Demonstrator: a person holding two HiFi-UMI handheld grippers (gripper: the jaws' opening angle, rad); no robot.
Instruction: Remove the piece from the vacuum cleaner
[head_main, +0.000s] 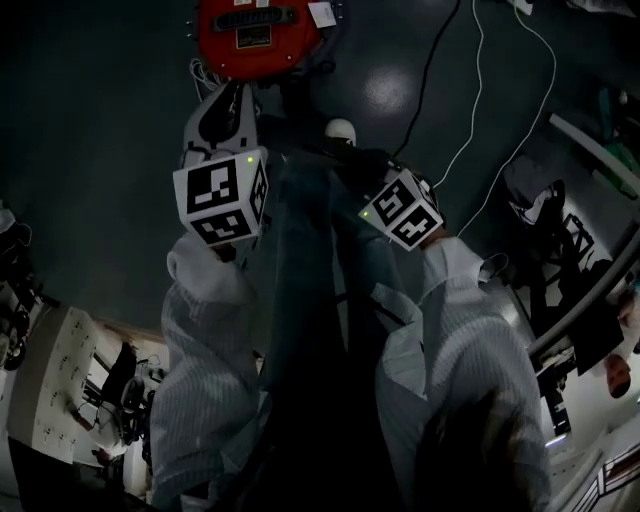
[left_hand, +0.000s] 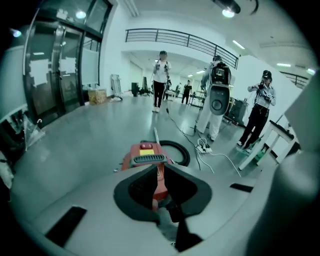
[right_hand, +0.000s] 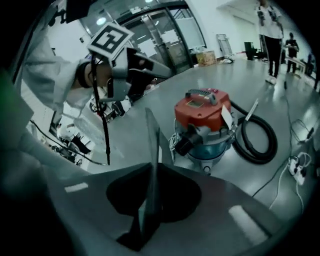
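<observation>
The red-topped vacuum cleaner (head_main: 260, 30) (left_hand: 147, 157) (right_hand: 202, 112) stands on the grey floor, its black hose (right_hand: 260, 135) coiled beside it. My right gripper (right_hand: 154, 167) (head_main: 352, 160) is shut on a thin, dark flat piece (right_hand: 150, 145) that stands edge-on between the pads, off the vacuum and to its left. In the head view a long dark strip (head_main: 305, 260) runs down between the two sleeves. My left gripper (left_hand: 158, 167) (head_main: 232, 92) points at the vacuum from close by. Only a narrow slit shows between its pads, with nothing in it.
Several people stand across the hall (left_hand: 160, 80). A power strip with cables (left_hand: 204, 147) lies beyond the vacuum, and white cables (head_main: 470, 100) trail over the floor. A table (left_hand: 270, 140) stands at the right. Glass doors (left_hand: 60, 65) line the left.
</observation>
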